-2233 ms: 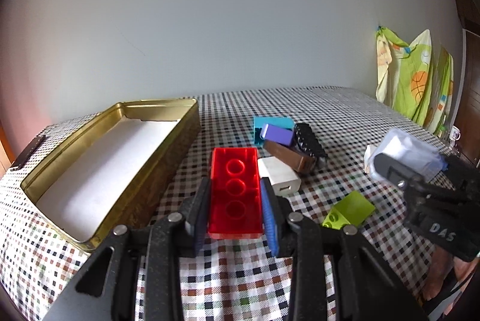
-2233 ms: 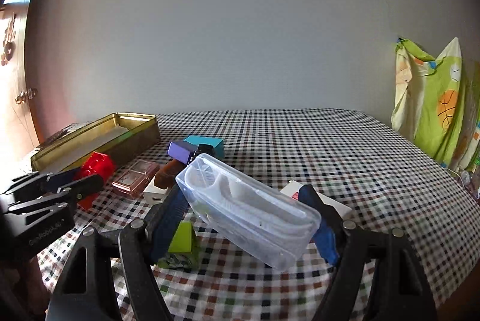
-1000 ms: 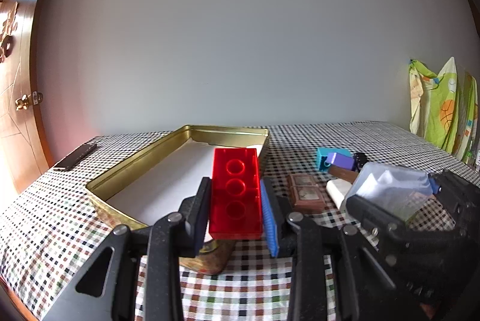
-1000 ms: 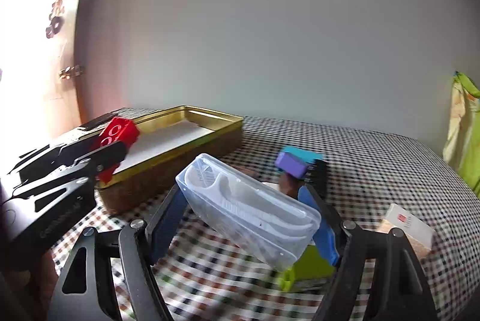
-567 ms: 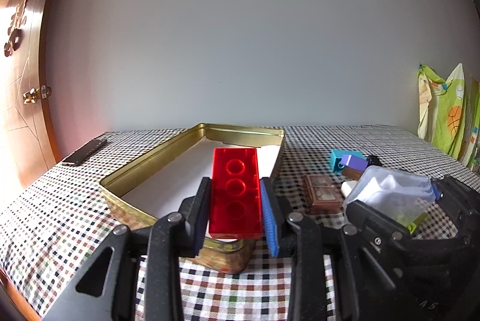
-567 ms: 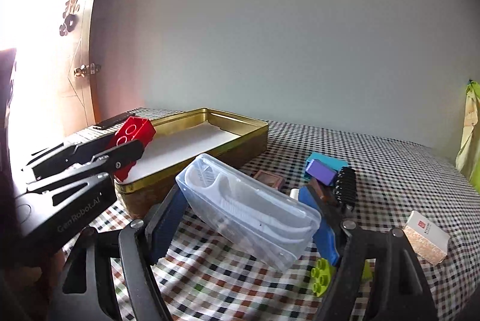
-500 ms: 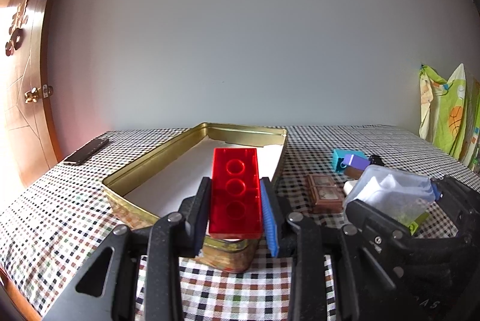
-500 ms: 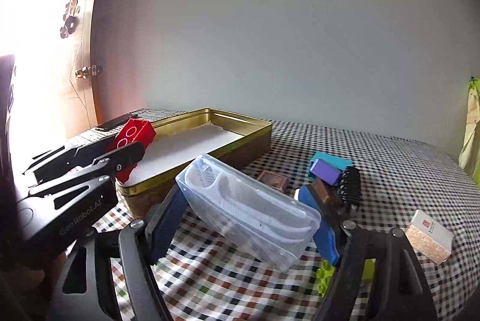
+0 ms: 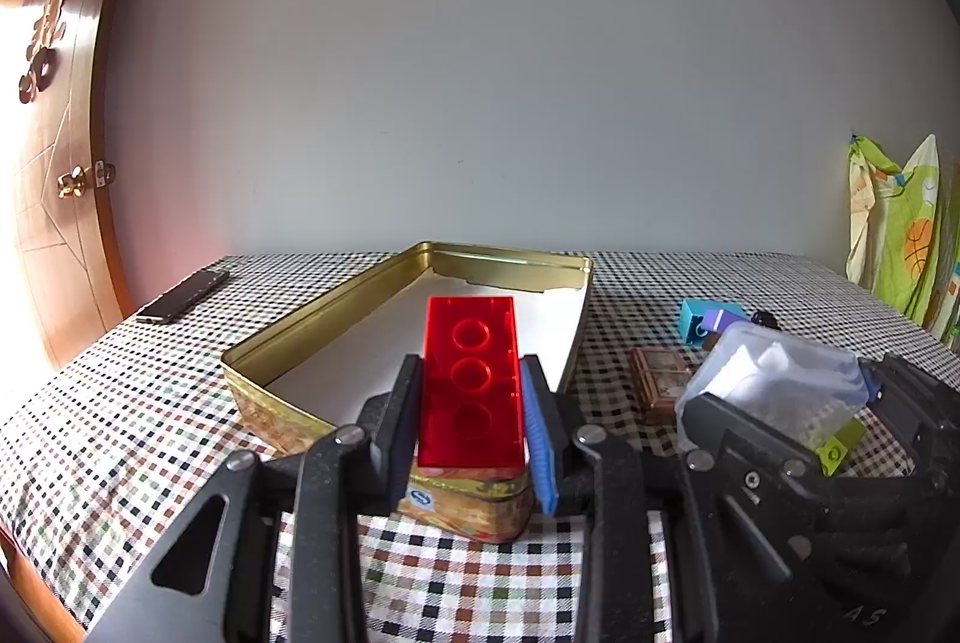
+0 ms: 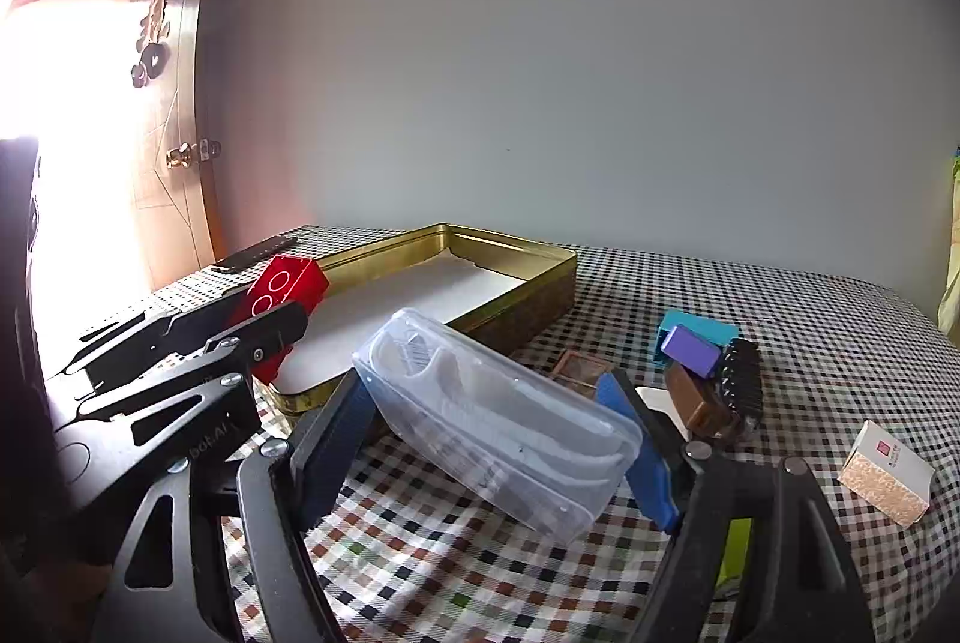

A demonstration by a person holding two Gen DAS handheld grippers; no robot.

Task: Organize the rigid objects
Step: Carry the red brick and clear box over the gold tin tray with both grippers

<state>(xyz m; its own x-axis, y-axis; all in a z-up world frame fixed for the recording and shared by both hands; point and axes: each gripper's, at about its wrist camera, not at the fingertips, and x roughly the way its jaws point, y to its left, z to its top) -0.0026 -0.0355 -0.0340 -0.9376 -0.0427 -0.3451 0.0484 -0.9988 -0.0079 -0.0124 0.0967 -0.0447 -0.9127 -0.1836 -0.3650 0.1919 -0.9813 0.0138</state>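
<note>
My left gripper is shut on a translucent red brick, studs up, which hangs over the near corner of the open gold tin. The tin has a white lining and nothing else in it. From the right wrist view the red brick and left gripper sit at the tin's left end. My right gripper is shut on a clear plastic box, tilted, above the cloth just in front of the tin. The left wrist view shows that clear box at the right.
On the checked cloth right of the tin lie a teal block, purple block, brown block, black toothed piece, brown square case, green brick and small card box. A dark phone lies far left by the door.
Since the earliest frames both grippers have carried their loads left, from the pile of blocks to the tin. Over the last half second the views hardly shift.
</note>
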